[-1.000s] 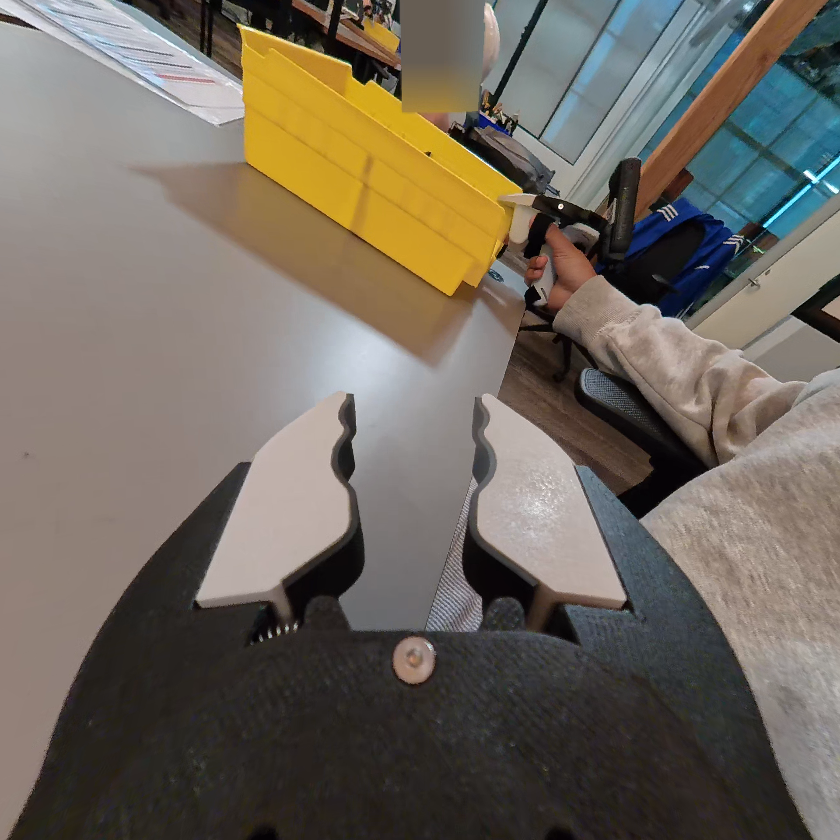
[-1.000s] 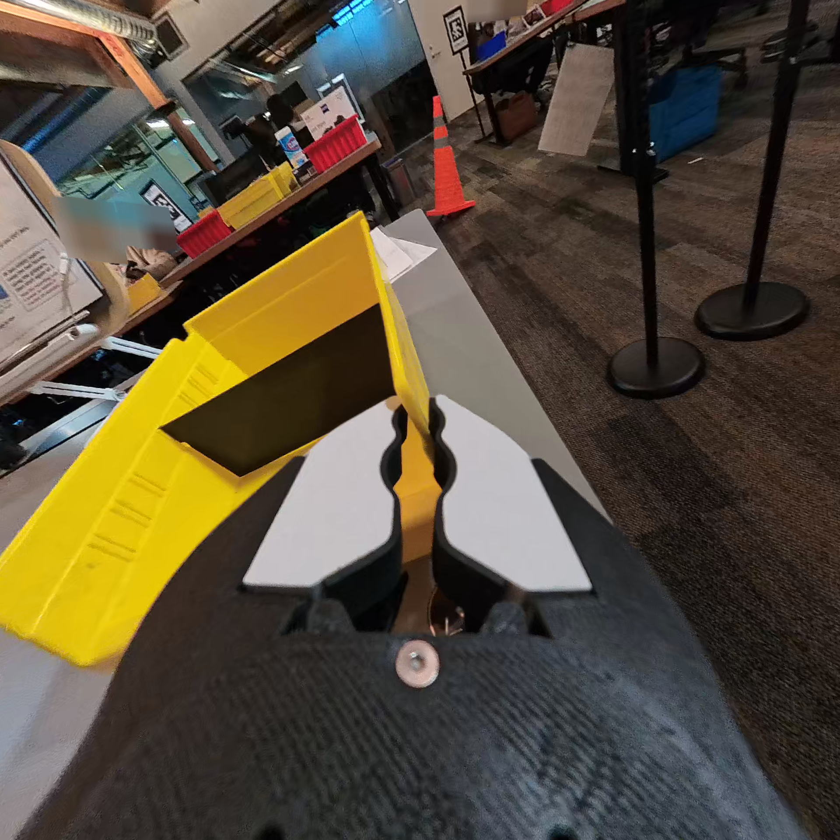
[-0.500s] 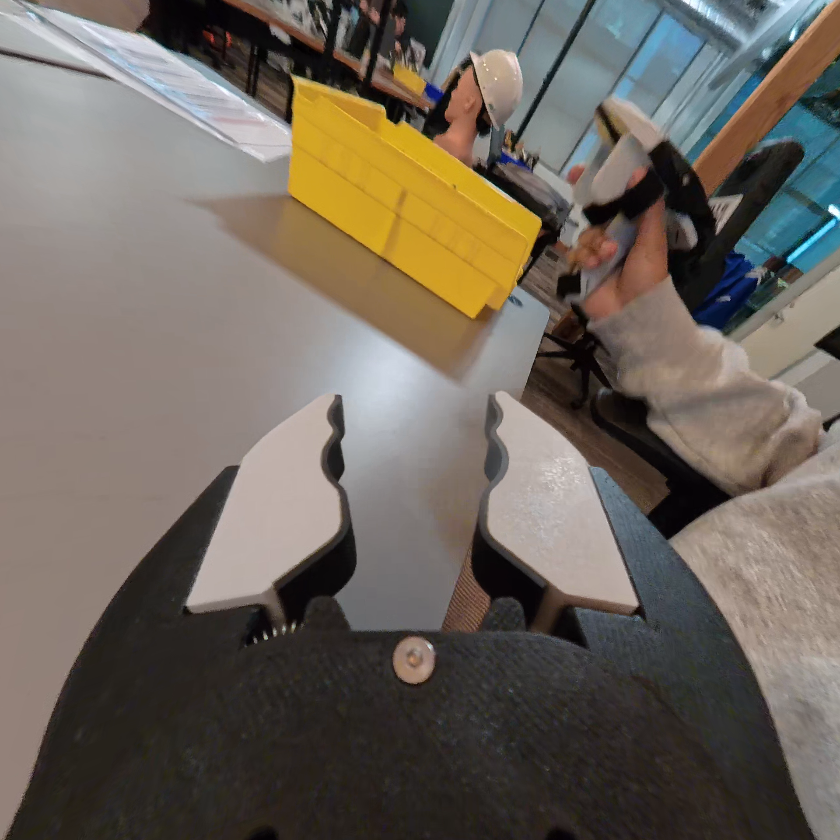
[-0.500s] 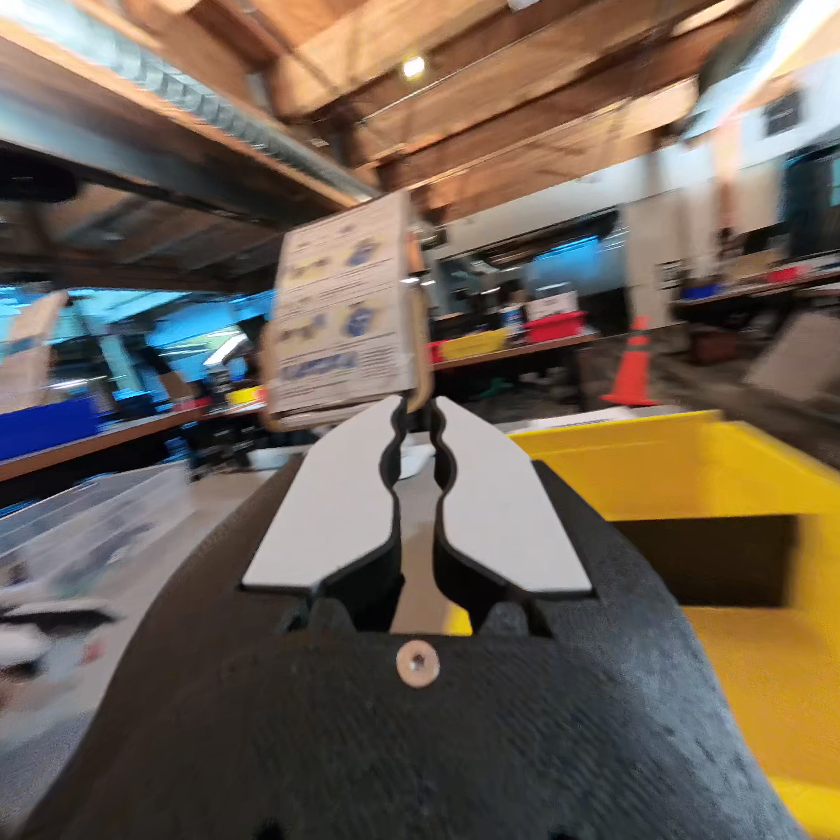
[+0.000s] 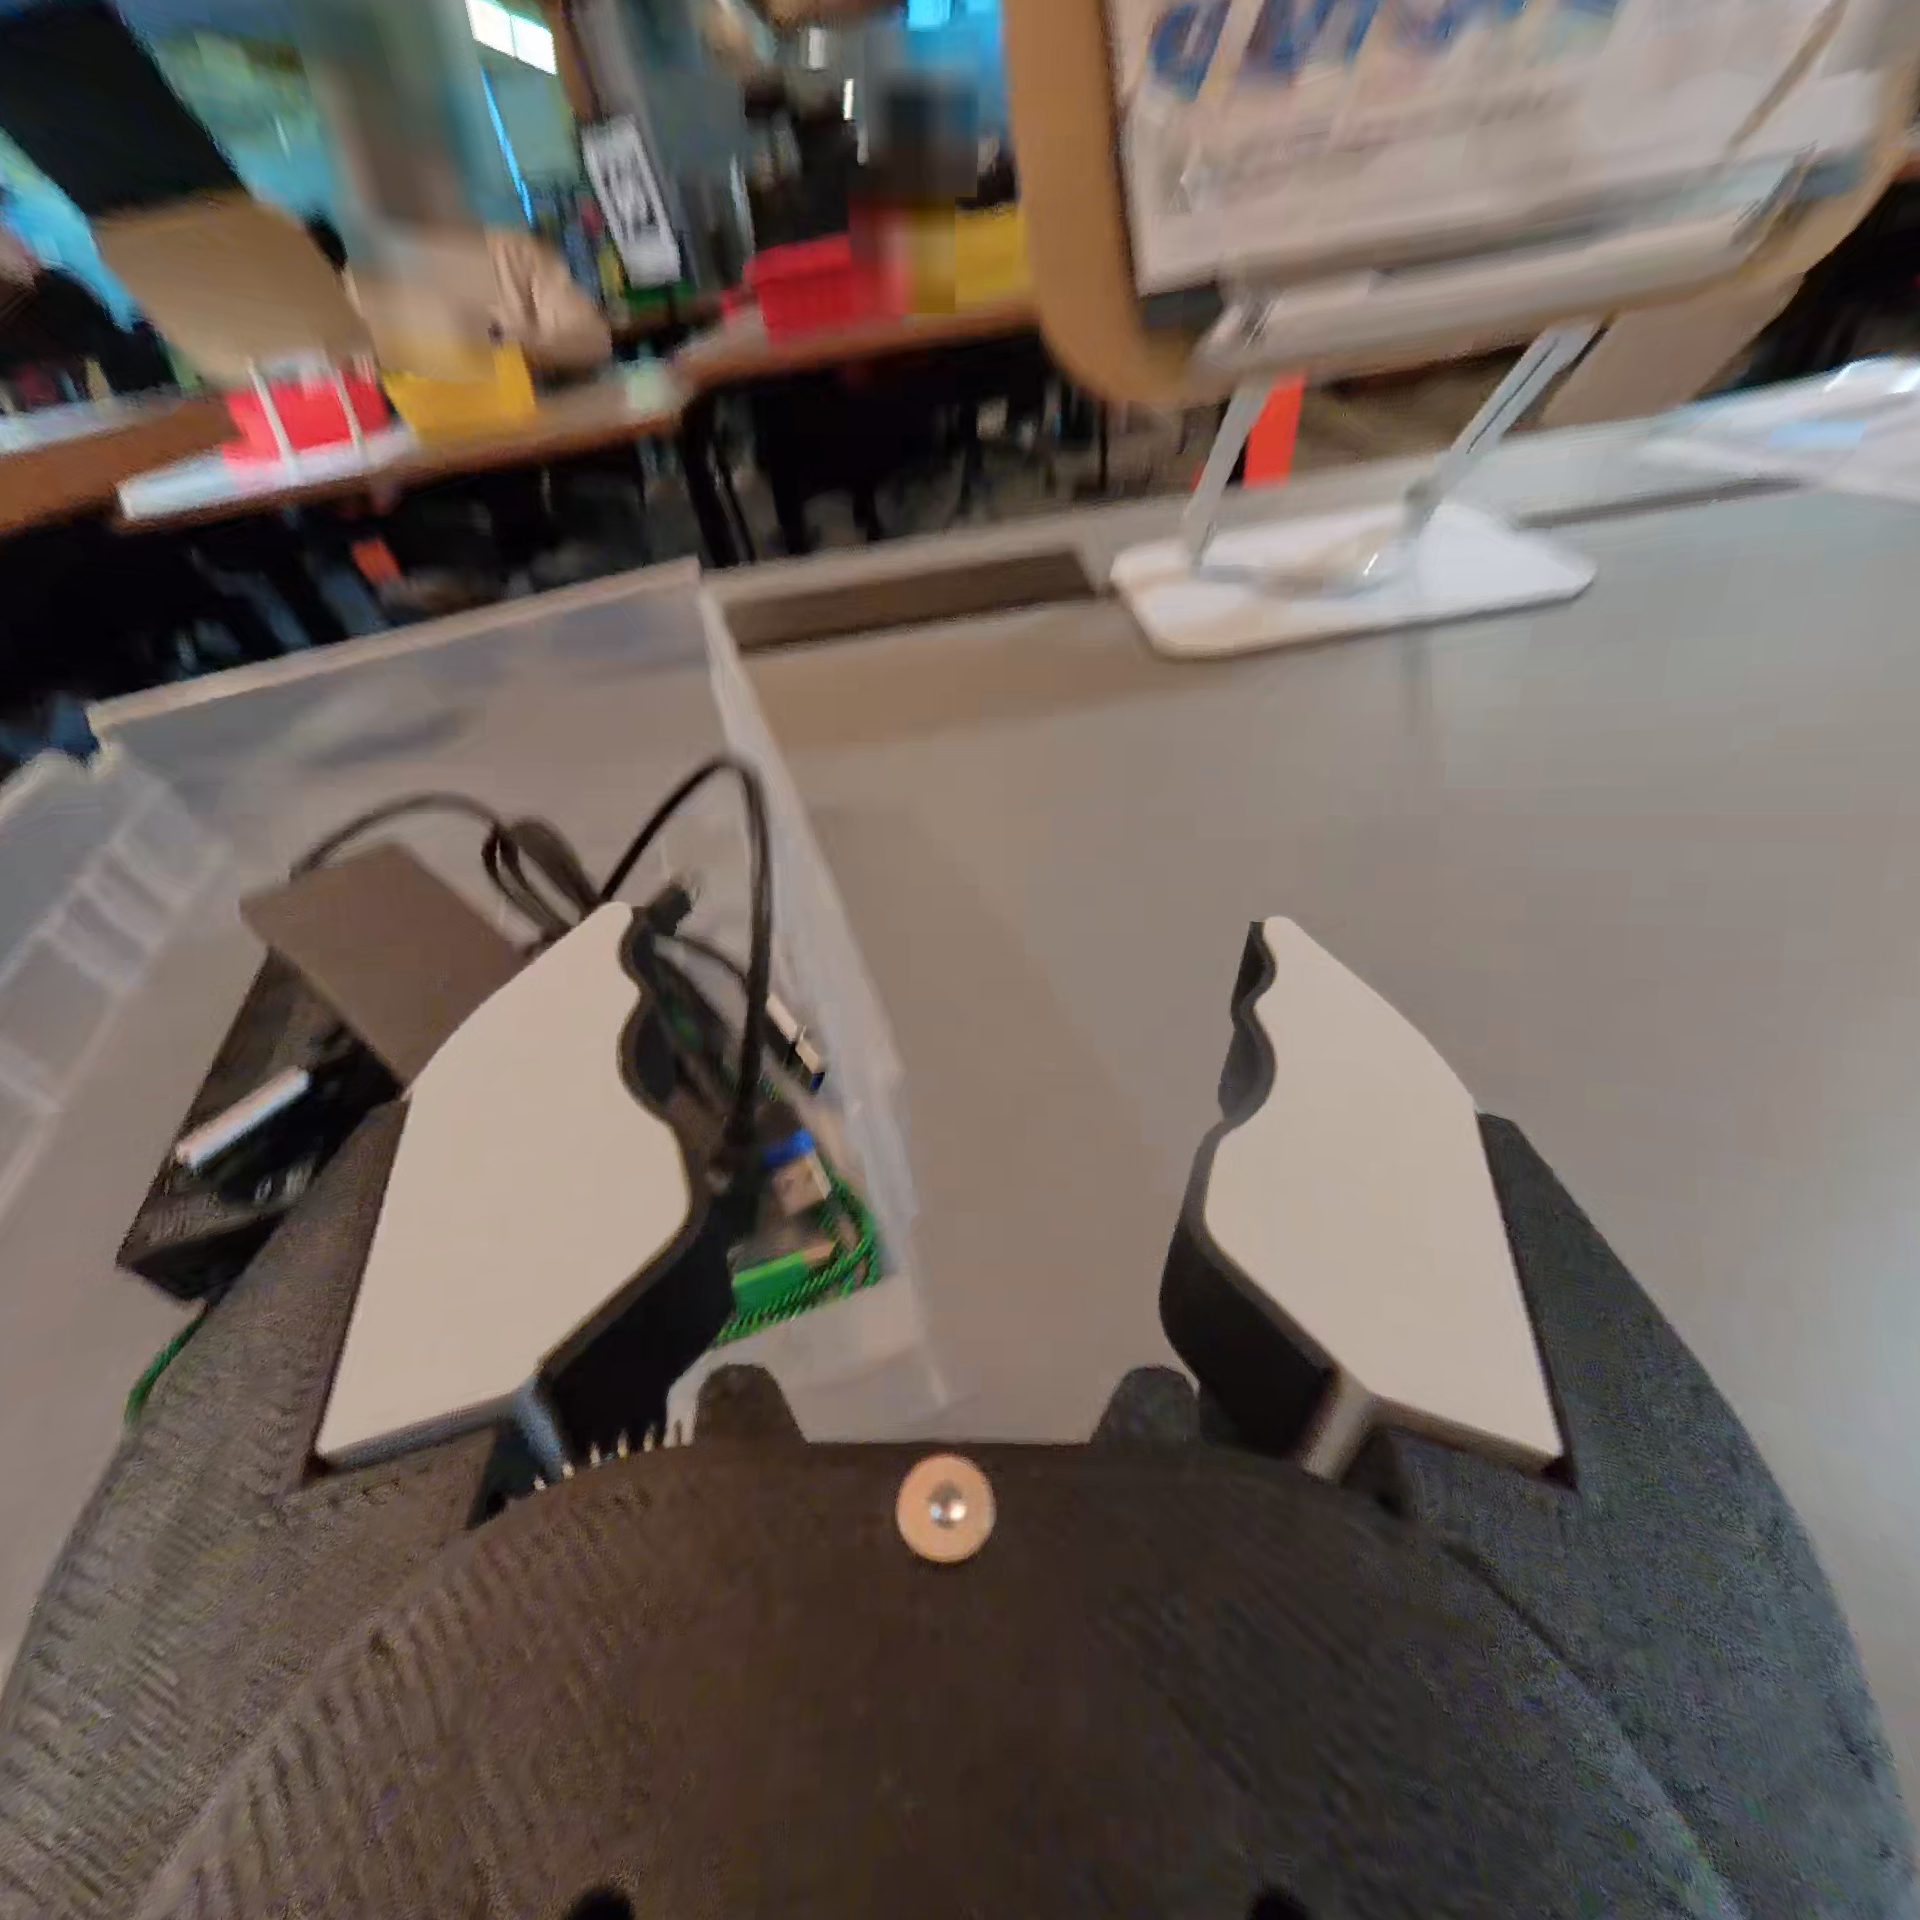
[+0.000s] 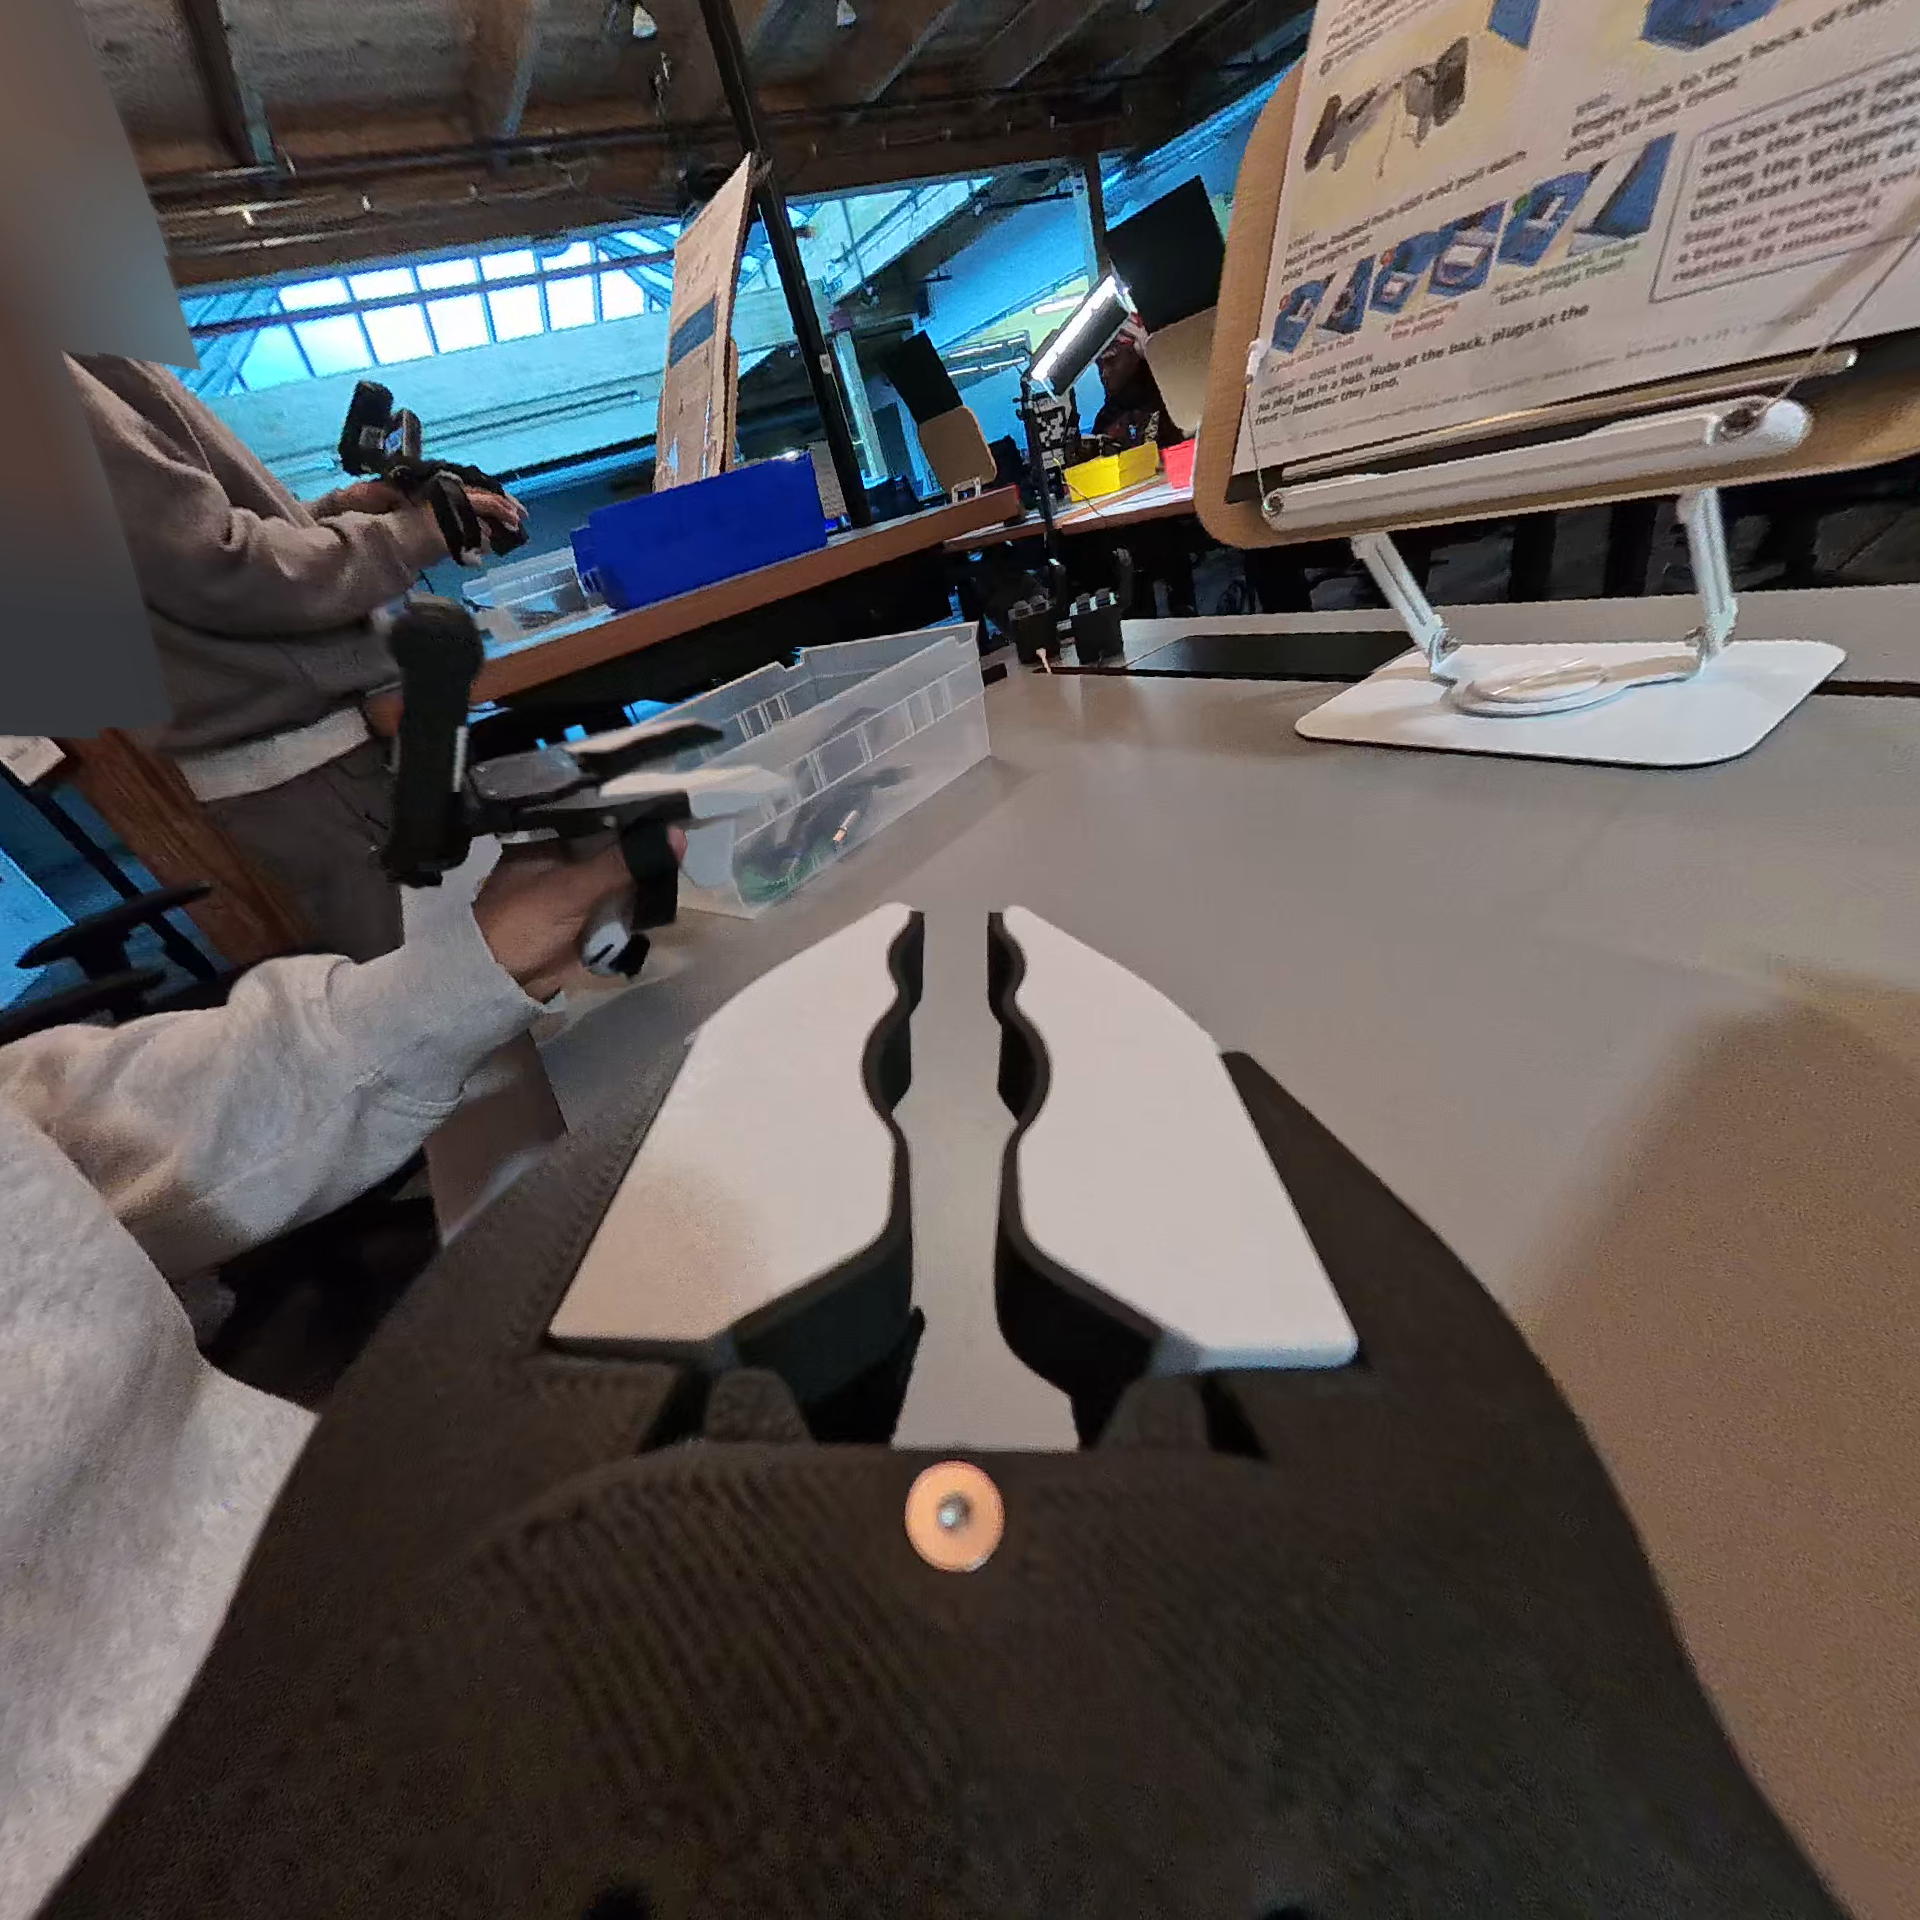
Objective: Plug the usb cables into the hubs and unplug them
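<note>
The left wrist view is smeared by motion, so the contents of the clear bin (image 5: 831, 1039) are hard to sort out: a dark hub (image 5: 384, 956), black usb cables (image 5: 727, 935) looping over it, a silver-and-blue plug (image 5: 800, 1049), and what may be a green braided cable (image 5: 821, 1262) low in the corner, partly hidden behind the left jaw. The left gripper (image 5: 940, 935) hovers with jaws spread wide, empty, the bin wall running between them. The right gripper (image 6: 954, 920) holds its jaws at a narrow gap over the bare grey surface (image 6: 1455, 987), gripping nothing; the bin sits ahead and left of them, a document stand (image 6: 1558, 707) ahead and right.
</note>
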A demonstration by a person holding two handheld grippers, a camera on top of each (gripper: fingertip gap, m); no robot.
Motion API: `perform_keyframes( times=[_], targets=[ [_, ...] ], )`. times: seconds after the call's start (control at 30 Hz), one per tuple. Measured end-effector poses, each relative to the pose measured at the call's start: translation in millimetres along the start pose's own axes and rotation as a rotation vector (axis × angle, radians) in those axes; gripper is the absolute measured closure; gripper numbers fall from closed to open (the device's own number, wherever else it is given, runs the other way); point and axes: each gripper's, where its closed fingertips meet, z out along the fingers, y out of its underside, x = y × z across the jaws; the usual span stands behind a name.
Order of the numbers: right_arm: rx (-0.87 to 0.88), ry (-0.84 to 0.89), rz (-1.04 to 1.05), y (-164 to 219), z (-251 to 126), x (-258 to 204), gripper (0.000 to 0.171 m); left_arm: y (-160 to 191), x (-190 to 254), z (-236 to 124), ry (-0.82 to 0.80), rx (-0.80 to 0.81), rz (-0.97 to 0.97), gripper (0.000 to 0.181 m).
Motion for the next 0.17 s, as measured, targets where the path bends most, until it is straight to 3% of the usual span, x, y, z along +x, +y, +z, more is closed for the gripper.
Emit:
perform_keyframes(
  times=[0.07, 0.13, 0.17],
  targets=[
    [-0.003, -0.004, 0.017, 0.3, 1.1, 3.0, 0.159, 23.4, -12.6, 5.4, -0.001, -0.108, -0.035, 0.092],
    [-0.012, -0.017, 0.028, 2.1, 4.2, 3.2, 0.158, 22.6, -21.3, 2.6, 0.009, -0.104, -0.067, 0.125],
    [-0.022, -0.024, 0.036, 4.0, 6.2, 2.9, 0.158, 22.3, -22.2, 1.1, 0.030, -0.094, -0.069, 0.127]
  ],
)
